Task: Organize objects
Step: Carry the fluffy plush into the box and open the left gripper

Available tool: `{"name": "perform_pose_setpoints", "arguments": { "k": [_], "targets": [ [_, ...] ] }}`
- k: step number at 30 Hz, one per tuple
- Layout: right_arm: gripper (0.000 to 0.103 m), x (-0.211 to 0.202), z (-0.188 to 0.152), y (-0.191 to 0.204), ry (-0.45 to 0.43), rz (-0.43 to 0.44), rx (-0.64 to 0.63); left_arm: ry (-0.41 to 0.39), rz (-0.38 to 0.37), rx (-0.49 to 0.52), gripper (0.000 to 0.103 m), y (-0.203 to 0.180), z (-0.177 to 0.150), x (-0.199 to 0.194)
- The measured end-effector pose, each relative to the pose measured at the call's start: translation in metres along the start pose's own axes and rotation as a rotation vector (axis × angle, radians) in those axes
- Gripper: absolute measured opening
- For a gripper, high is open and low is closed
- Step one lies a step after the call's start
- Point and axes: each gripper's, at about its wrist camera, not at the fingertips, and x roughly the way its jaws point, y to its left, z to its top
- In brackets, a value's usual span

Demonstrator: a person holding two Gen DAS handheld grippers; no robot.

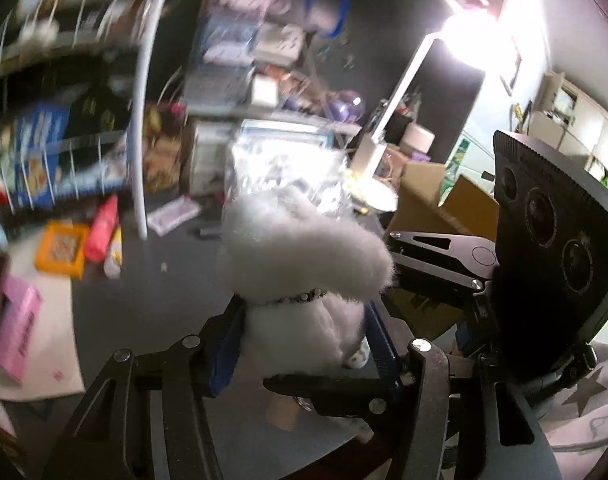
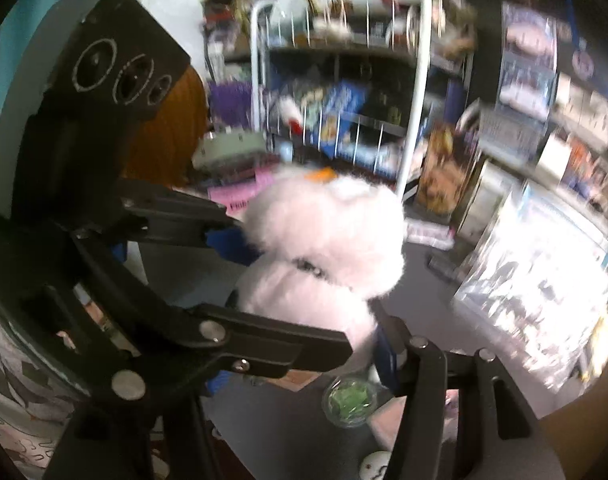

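A white fluffy plush toy (image 1: 300,264) with a beaded collar is held above a dark tabletop. My left gripper (image 1: 304,320) is shut on its body between blue pads. In the right wrist view the same toy (image 2: 328,236) shows an orange beak. My right gripper (image 2: 304,344) reaches in from the side; its fingers (image 1: 436,252) sit around the toy, one by the head and one below the body. Whether they press on the toy I cannot tell.
A white wire rack (image 2: 416,92) holds blue boxes (image 2: 340,112) and other goods. On the table lie an orange box (image 1: 62,250), a red bottle (image 1: 102,228), a pink box (image 1: 16,332), a shiny clear bag (image 2: 544,264) and a small cup of green bits (image 2: 350,400). Cardboard boxes (image 1: 460,200) stand at right.
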Motion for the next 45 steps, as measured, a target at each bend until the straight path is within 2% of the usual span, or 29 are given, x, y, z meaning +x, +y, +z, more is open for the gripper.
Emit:
{"name": "perform_pose_setpoints", "arguments": {
  "k": [9, 16, 25, 29, 33, 38, 45],
  "targets": [
    [0.054, -0.079, 0.02, -0.006, -0.157, -0.088, -0.041, -0.077, 0.005, 0.136, 0.052, -0.066, 0.045, -0.027],
    [0.054, -0.135, 0.007, -0.036, -0.224, -0.156, -0.001, -0.067, -0.035, 0.231, 0.052, -0.124, 0.075, -0.007],
    [0.054, -0.189, -0.027, -0.086, -0.255, -0.271, 0.087, -0.012, -0.144, 0.314, 0.052, -0.191, 0.106, 0.046],
    [0.054, -0.202, -0.046, -0.108, -0.245, -0.302, 0.136, 0.045, -0.184, 0.31, 0.052, -0.203, 0.111, 0.074],
    [0.055, -0.198, -0.062, -0.127, -0.192, -0.304, 0.176, 0.123, -0.218, 0.261, 0.052, -0.201, 0.108, 0.104],
    [0.055, -0.182, -0.076, -0.144, -0.111, -0.264, 0.219, 0.197, -0.225, 0.214, 0.052, -0.197, 0.101, 0.126],
    [0.056, -0.168, -0.089, -0.149, -0.027, -0.288, 0.198, 0.26, -0.225, 0.185, 0.053, -0.193, 0.093, 0.146]
  ]
}}
